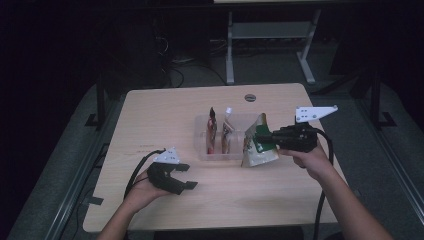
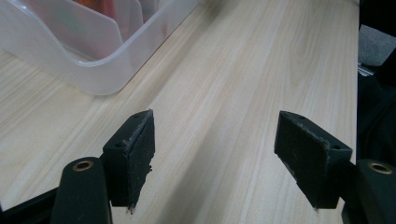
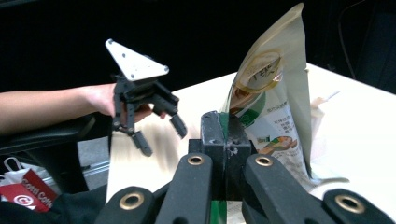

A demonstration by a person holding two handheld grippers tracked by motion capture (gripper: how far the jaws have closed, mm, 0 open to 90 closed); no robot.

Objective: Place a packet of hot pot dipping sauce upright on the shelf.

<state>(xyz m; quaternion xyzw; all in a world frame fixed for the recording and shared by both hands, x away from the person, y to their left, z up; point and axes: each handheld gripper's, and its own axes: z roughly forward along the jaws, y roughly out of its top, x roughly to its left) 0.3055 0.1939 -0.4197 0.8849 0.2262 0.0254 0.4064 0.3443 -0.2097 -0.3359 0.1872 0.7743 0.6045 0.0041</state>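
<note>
glossy foil pouch (image 1: 260,145), clear smooth plastic bin (image 2: 88,70), matt pale wood-grain table (image 2: 224,70), rough black tongs pads (image 2: 140,154)

A pale wooden table (image 1: 165,107) stands in a dim room. Beyond it, grey floor (image 1: 270,70) and a white desk frame (image 1: 230,55).

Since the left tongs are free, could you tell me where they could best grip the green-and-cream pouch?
Probably the flat top seal of the pouch, coming from the left. The right tongs are shut on its side edge, and the pouch stands upright just right of the clear bin, so the thin upper flap is exposed; the open left tongs should span it easily.
</note>
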